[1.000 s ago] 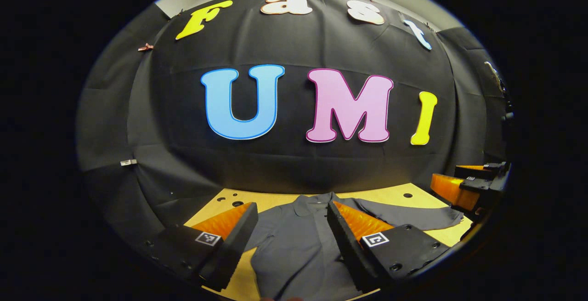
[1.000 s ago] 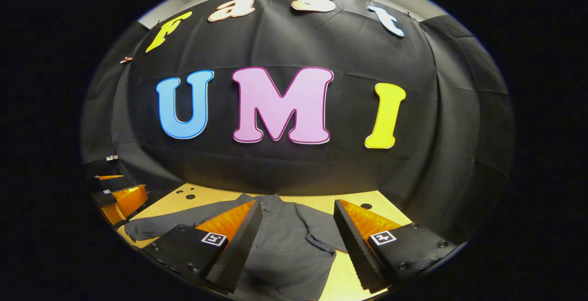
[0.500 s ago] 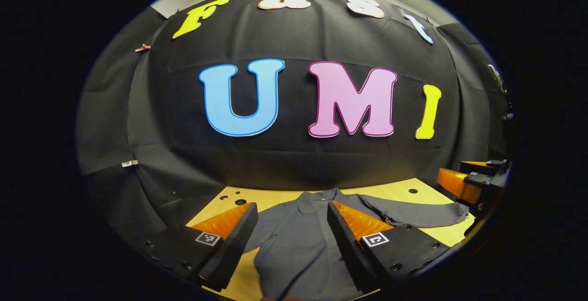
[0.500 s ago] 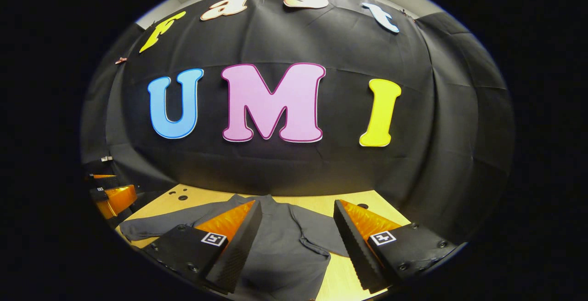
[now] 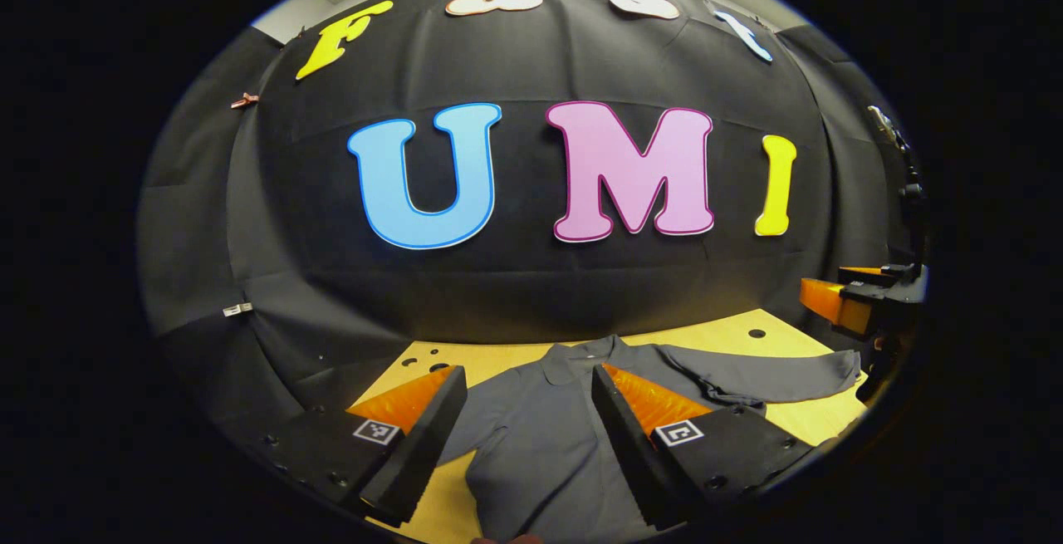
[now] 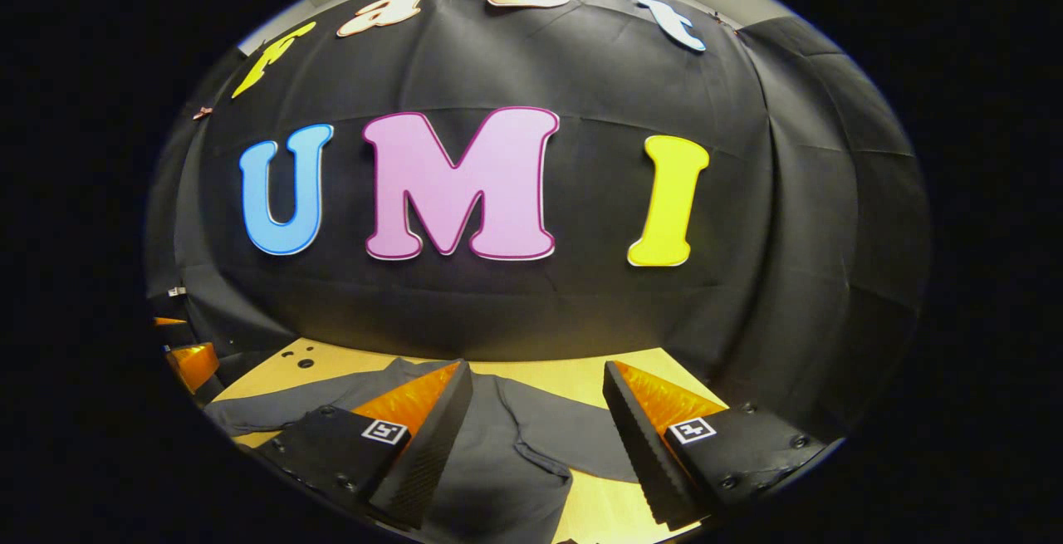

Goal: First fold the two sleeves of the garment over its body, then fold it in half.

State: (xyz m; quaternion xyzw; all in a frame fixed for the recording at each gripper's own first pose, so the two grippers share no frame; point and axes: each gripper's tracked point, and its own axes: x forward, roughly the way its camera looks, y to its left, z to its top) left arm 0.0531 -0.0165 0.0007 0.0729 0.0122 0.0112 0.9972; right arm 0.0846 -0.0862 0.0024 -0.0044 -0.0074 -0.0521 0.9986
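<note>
A dark grey long-sleeved collared shirt (image 5: 540,436) lies flat on the wooden table (image 5: 498,355), collar toward the back wall. Its right sleeve (image 5: 772,378) stretches out sideways across the table. My left gripper (image 5: 525,436) hovers open above the shirt's chest, nothing between its fingers. In the right gripper view the shirt (image 6: 507,453) lies below, one sleeve (image 6: 266,413) reaching left and the other sleeve (image 6: 573,436) spread out under my right gripper (image 6: 540,444), which is open and holds nothing. The right gripper (image 5: 864,299) also shows at the far right of the left gripper view.
The table (image 6: 573,374) ends at the black cloth wall close behind the collar. Small round holes (image 5: 419,360) mark the tabletop near its back left corner, another hole (image 5: 756,333) at the back right. The left gripper (image 6: 187,357) appears at the left edge of the right gripper view.
Both grippers have risen and drawn back a little, so more of the shirt and table shows. Both stay open; the shirt has not moved.
</note>
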